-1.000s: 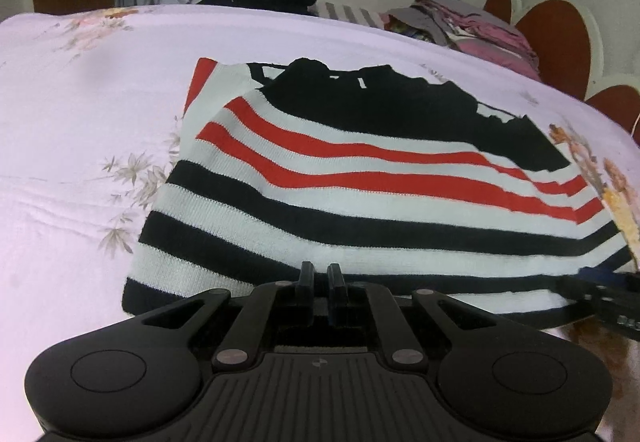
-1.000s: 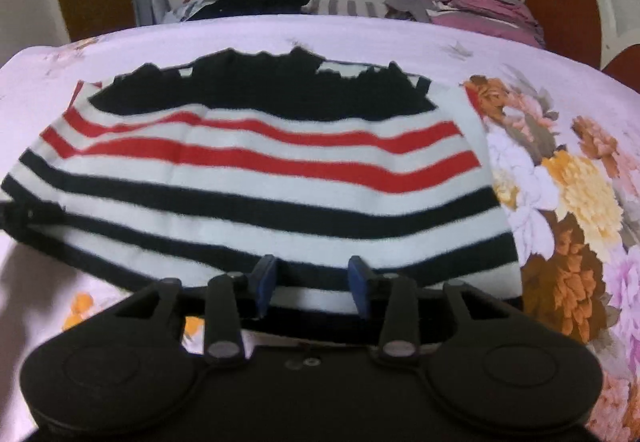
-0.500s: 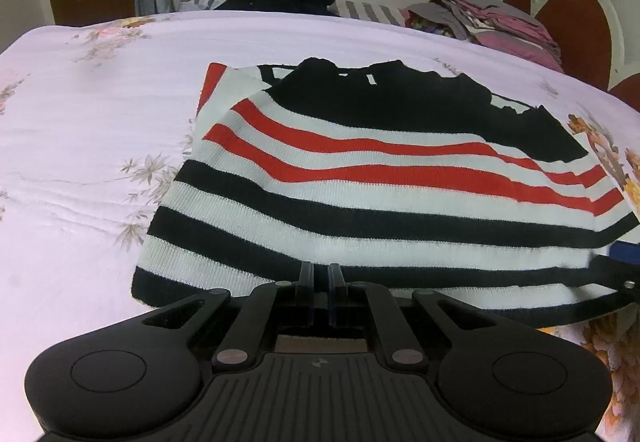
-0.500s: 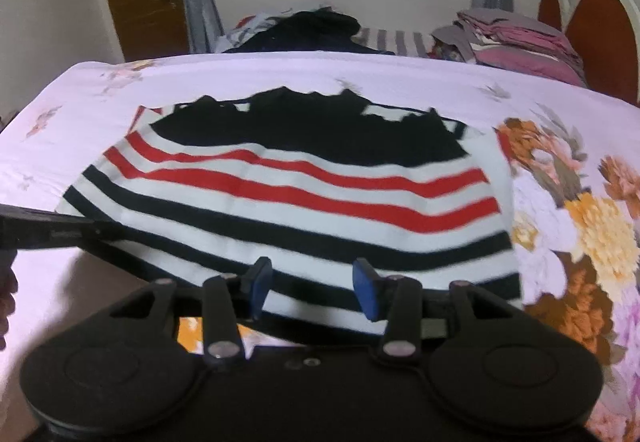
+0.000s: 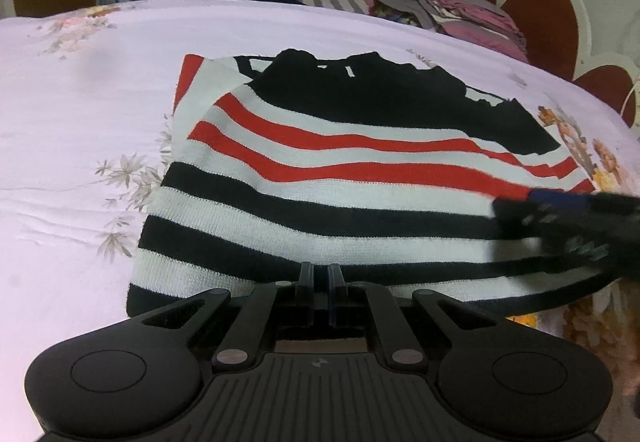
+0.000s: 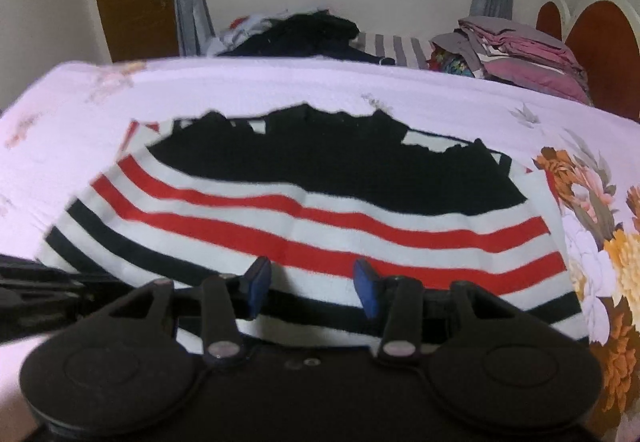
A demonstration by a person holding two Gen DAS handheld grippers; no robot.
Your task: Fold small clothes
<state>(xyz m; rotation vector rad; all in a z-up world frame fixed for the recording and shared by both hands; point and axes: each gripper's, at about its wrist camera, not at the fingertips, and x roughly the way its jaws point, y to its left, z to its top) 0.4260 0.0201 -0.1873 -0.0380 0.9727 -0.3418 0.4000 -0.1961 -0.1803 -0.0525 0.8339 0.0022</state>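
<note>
From the left wrist view, the knitted sweater with black, white and red stripes (image 5: 340, 178) lies flat on the bed covered by a pale lilac floral sheet (image 5: 80, 122). A side edge with a red band shows from under the left of the top layer, so the garment looks folded at least once; I judge the task to be partway through, with a further fold and tidying still to do. The left gripper (image 5: 320, 284) sits low at the near hem, its fingers drawn together with only a thin slit between them. They appear to pinch the black hem, though the cloth inside the slit is hard to make out. The right gripper (image 5: 568, 218) enters blurred from the right, reaching over the sweater's right part.

From the right wrist view, the same sweater spreads across the middle of the bed, black yoke at the far side and striped hem nearest. The right gripper (image 6: 312, 284) is poised over the near stripes with its blue-padded fingers (image 6: 366, 282) wide apart and nothing between them. It is angled forward along the sweater. The left gripper (image 6: 36, 282) shows as a dark bar at the left edge, low by the hem. A heap of dark clothes (image 6: 312, 32) and a stack of folded pink and grey laundry (image 6: 524, 54) lie beyond the bed, well apart from the sweater.
</note>
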